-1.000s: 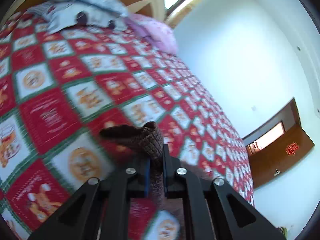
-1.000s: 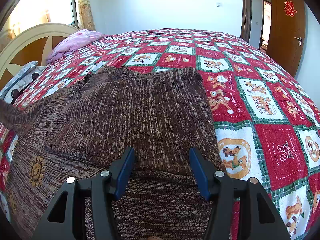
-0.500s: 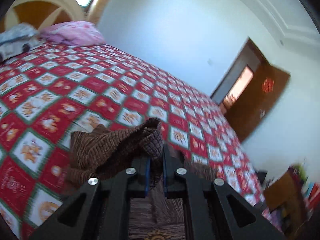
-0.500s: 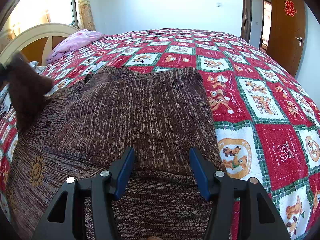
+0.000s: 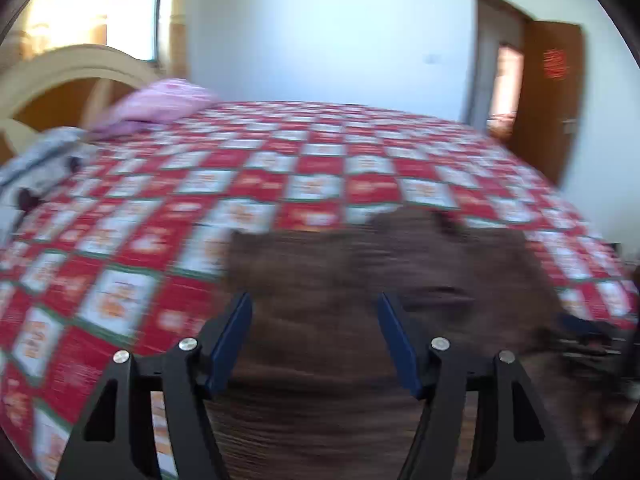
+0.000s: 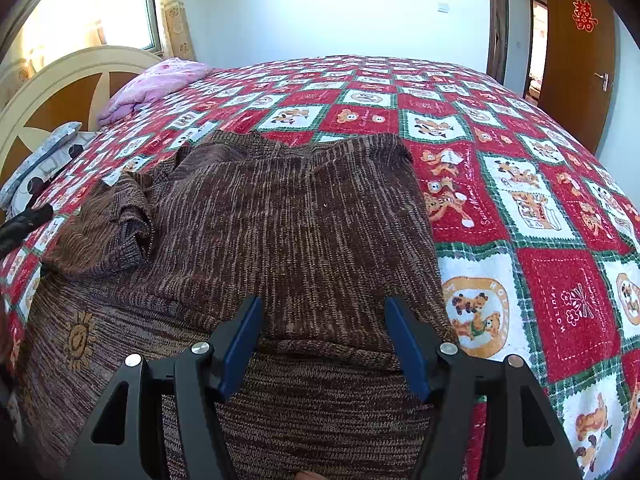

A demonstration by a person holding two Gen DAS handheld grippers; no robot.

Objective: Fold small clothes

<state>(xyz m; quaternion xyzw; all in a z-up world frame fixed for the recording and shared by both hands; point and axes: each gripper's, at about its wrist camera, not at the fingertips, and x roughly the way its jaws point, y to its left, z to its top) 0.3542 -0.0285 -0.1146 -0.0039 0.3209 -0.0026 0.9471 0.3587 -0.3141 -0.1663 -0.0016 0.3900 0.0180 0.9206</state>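
Note:
A brown knit sweater (image 6: 288,216) lies flat on the bed with both sleeves folded in over the body; the left sleeve (image 6: 116,220) lies crumpled on top. A sun motif (image 6: 78,338) shows near its hem. My right gripper (image 6: 322,312) is open and empty, hovering just above the sweater's lower part. My left gripper (image 5: 314,312) is open and empty above the sweater (image 5: 360,280), which looks blurred in the left wrist view. Part of the left gripper shows at the left edge of the right wrist view (image 6: 22,224).
The bed has a red, white and green patchwork quilt (image 6: 540,208). A pink pillow (image 6: 156,84) and a grey pillow (image 6: 44,160) lie by the cream headboard (image 6: 60,80). A wooden door (image 6: 576,52) stands open at the right.
My left gripper carried the sleeve over the sweater body, opened and let it go. The sleeve now lies on the sweater. My right gripper has not moved.

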